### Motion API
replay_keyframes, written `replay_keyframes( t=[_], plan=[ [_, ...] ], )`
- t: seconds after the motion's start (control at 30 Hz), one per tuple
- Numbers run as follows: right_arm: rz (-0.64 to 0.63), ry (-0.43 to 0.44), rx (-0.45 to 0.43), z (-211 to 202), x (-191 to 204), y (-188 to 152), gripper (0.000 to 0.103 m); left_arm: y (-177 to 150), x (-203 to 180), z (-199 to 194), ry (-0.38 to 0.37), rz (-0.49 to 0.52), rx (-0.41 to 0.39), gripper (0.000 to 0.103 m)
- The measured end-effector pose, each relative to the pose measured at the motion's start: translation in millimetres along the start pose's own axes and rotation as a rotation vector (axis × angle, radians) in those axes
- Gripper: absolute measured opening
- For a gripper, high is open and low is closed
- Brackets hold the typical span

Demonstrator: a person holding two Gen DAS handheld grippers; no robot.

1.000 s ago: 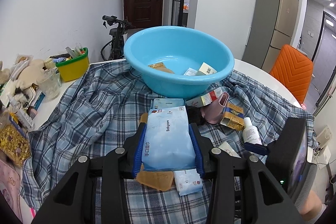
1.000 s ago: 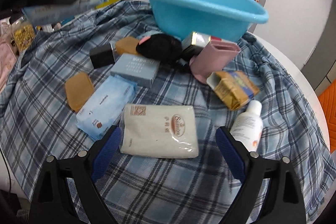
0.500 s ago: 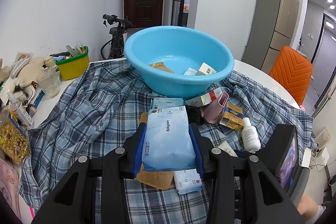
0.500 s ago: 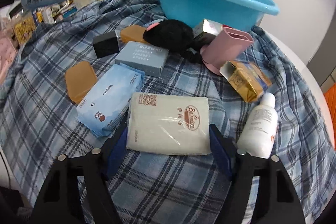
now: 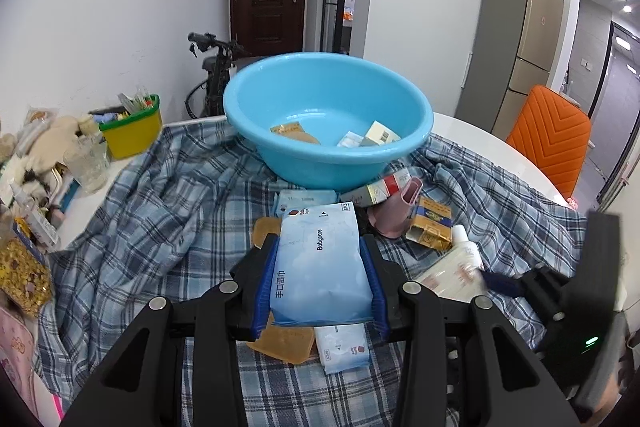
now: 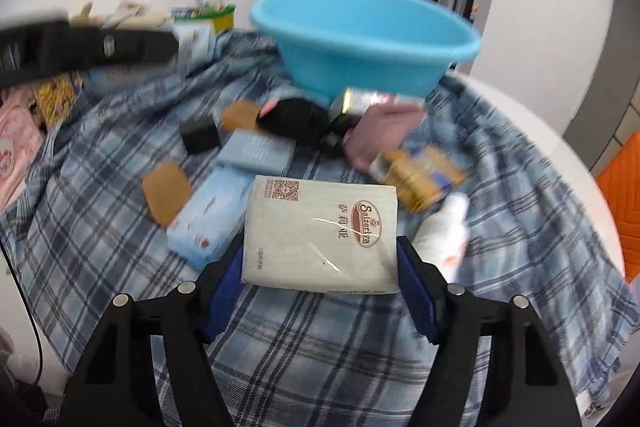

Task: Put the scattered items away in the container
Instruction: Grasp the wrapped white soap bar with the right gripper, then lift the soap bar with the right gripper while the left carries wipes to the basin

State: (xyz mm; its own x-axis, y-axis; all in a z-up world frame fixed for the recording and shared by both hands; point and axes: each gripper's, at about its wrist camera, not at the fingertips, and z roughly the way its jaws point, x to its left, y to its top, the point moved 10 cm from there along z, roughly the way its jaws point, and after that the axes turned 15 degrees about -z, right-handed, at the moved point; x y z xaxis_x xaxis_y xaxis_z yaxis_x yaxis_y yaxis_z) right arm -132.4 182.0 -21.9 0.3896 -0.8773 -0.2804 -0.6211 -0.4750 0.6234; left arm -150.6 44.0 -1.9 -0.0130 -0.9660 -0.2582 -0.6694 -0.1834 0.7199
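Left wrist view: the left gripper [image 5: 320, 269] clamps a pale blue wet-wipes pack [image 5: 320, 267] between its blue-padded fingers [image 5: 267, 287], holding it above the plaid cloth [image 5: 152, 211] that covers the table. Straight ahead sits the blue basin [image 5: 328, 115], with a few small boxes [image 5: 376, 137] already lying inside it. Just in front of the basin, a pink holder [image 5: 394, 213], a gold-and-blue carton [image 5: 430, 223] and a white bottle [image 5: 466, 247] lie scattered on the cloth. A tan pad [image 5: 284, 341] and a second wipes pack [image 5: 344, 347] lie beneath the held pack. At the far right, the right gripper [image 5: 496, 281] appears blurred, beside a whitish pack.

Right wrist view: the right gripper [image 6: 320, 267] grips a white tissue pack [image 6: 320, 235] by its sides, tilted and apparently clear of the cloth [image 6: 320, 347]. Beyond it lie a light blue pack [image 6: 208, 215], a grey-blue box [image 6: 256, 155], a black cube [image 6: 199, 138] and a black pouch [image 6: 294, 119], all short of the basin [image 6: 360, 39]. The left gripper [image 6: 178, 45] juts in from the upper left, blurred, carrying its wipes pack.
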Motion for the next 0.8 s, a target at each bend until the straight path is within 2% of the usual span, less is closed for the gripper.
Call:
replay_keyframes(
  t=[0.07,0.33,0.47,0.6,0.8],
  plan=[
    [0.003,-0.014,-0.018,-9,-7,8,0.07,7,-4,-5,0.017,0.013,-0.042,0.042],
    [0.052,-0.099,-0.124,-57,-41,37,0.07,27,-41,-24,-0.036,0.055,-0.11,0.042],
    [0.095,-0.153,-0.169,-86,-66,40,0.07,30,-47,-28,-0.071,0.019,-0.133,0.042],
    [0.145,-0.211,-0.229,-112,-86,46,0.07,28,-45,-26,-0.043,0.013,-0.147,0.042],
    [0.175,-0.222,-0.291,-131,-88,53,0.07,23,-39,-32,-0.022,0.015,-0.168,0.042]
  ],
)
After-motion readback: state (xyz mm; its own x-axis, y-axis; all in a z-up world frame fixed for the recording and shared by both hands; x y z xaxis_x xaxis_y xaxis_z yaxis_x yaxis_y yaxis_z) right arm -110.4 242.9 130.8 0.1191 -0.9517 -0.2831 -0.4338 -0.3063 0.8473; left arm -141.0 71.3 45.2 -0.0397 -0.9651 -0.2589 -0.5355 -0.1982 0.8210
